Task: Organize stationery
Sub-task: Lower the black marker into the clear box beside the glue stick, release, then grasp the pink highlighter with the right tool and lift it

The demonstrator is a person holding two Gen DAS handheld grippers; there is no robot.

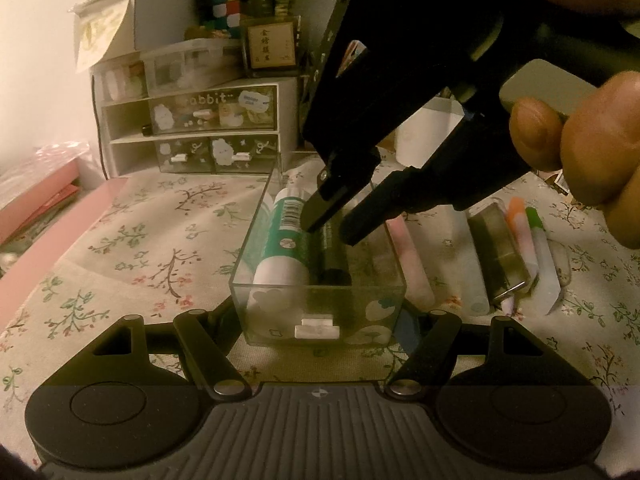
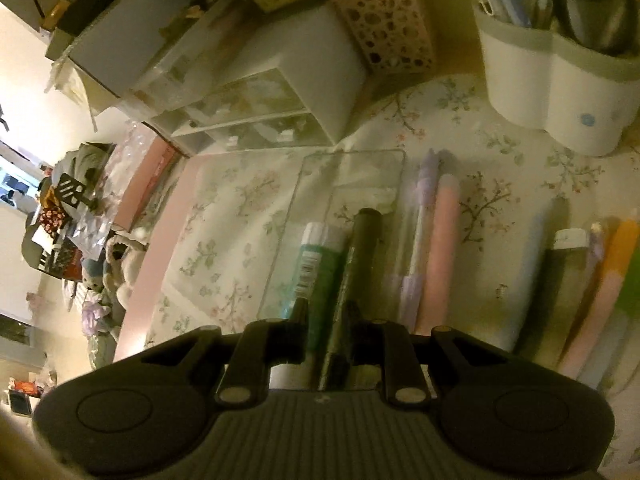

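We find the clear plastic drawer (image 1: pixel 320 292) standing on the floral tablecloth (image 1: pixel 140 240), pulled out of the white drawer organizer (image 1: pixel 192 128) behind it. Inside it lie a green-and-white glue stick (image 1: pixel 286 240) and, just beside it to the right, a dark marker (image 1: pixel 334 268), both with their long axes running along the drawer's length, front to back.

The right gripper (image 1: pixel 326 232) reaches down into the drawer from above. Its fingers stand apart, astride the marker, whose barrel runs between them and straight on along the gripper's own line in the right wrist view (image 2: pixel 352 280). We cannot tell whether either pad touches the barrel; we judge it released or about to be.

The left gripper (image 1: pixel 320 322) sits at the drawer's near end, its fingers spread and bracketing the front corners; whether they press on the walls we cannot tell.

Outside the drawer to the right, well clear of it, lie a pink pen (image 1: pixel 408 256), a metal clip (image 1: pixel 500 256) and highlighters (image 1: pixel 524 236), parallel to the drawer. The right gripper is the nearer to these.
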